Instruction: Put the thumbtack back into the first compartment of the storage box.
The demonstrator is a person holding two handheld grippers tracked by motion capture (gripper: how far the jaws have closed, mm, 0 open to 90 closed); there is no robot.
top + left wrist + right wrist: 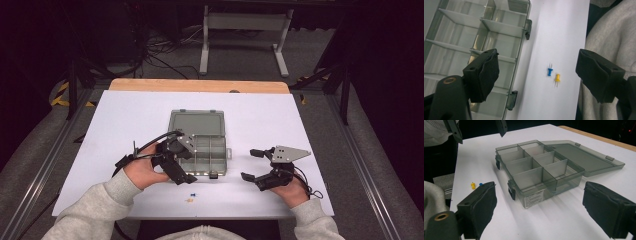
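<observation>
A smoky clear compartment box (226, 161) lies open mid-table, its lid (196, 121) flat behind it and its cells empty. My left gripper (182, 157) hovers open over the box's left front corner. In the left gripper view its jaws (537, 65) straddle the box's latched front wall (522, 30), a blue push pin (549, 72) and a yellow push pin (557, 78). Both pins lie on the white sheet near the front edge, blue pin (192, 194) beside yellow pin (189, 200). My right gripper (250, 164) is open to the right of the box, facing its side wall (536, 195).
A white sheet (125, 125) covers the table, with a wooden strip (200, 86) bare along the back. Grey sleeves (100, 210) come in from the bottom. Bare sheet lies to the left and right of the box. Cables and a frame stand on the floor beyond.
</observation>
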